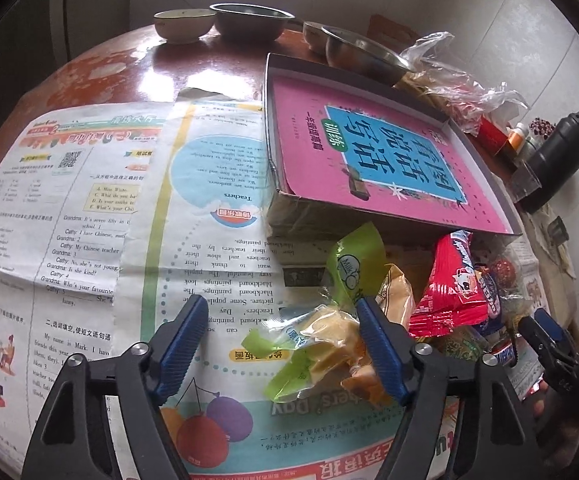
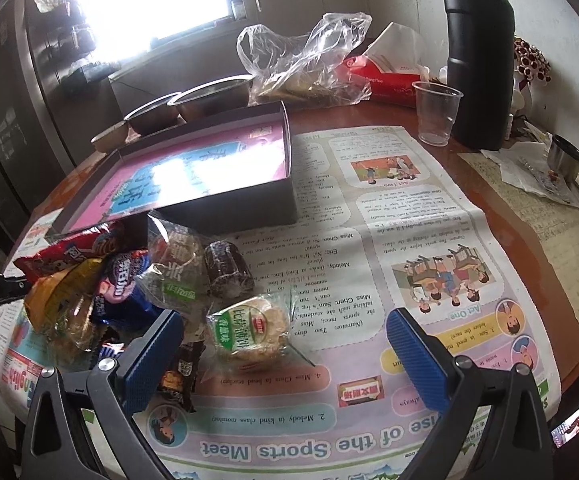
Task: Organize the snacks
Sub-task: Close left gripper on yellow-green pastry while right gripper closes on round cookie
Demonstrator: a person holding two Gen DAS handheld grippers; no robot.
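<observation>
Hovering over a round wooden table [image 1: 177, 64] spread with newspaper sheets [image 1: 89, 208], the left gripper [image 1: 281, 344] has its blue-padded jaws partly apart. No earlier view is given. A yellow snack in a clear and green wrapper [image 1: 321, 344] lies between the jaws, its right side against the right pad, the left pad well clear of it, so nothing is clamped.

Just right of that snack sits the rest of the snack pile: a red packet [image 1: 449, 284] leaning up against a shallow dark box [image 1: 277, 128], and darker packets behind it.

The right gripper [image 2: 285, 356] is wide open and holds nothing. Between its jaws, a little ahead of the tips, lies a round pale biscuit pack with a green label [image 2: 249, 332]. Beyond it lie a dark chocolate roll in clear wrap [image 2: 227, 272] and a clear-wrapped cake [image 2: 173, 264]. A small dark packet [image 2: 181, 376] lies just beside the left pad.

The box sits toward the far side of the table and contains only a pink and blue booklet [image 1: 385, 156] lying flat.

Along the far edge stand several bowls [image 1: 249, 20]; I cannot tell what is in them. Near the right edge are a crumpled clear plastic bag [image 2: 309, 56], an empty clear plastic cup [image 2: 435, 112] and a tall black flask [image 2: 477, 56].
</observation>
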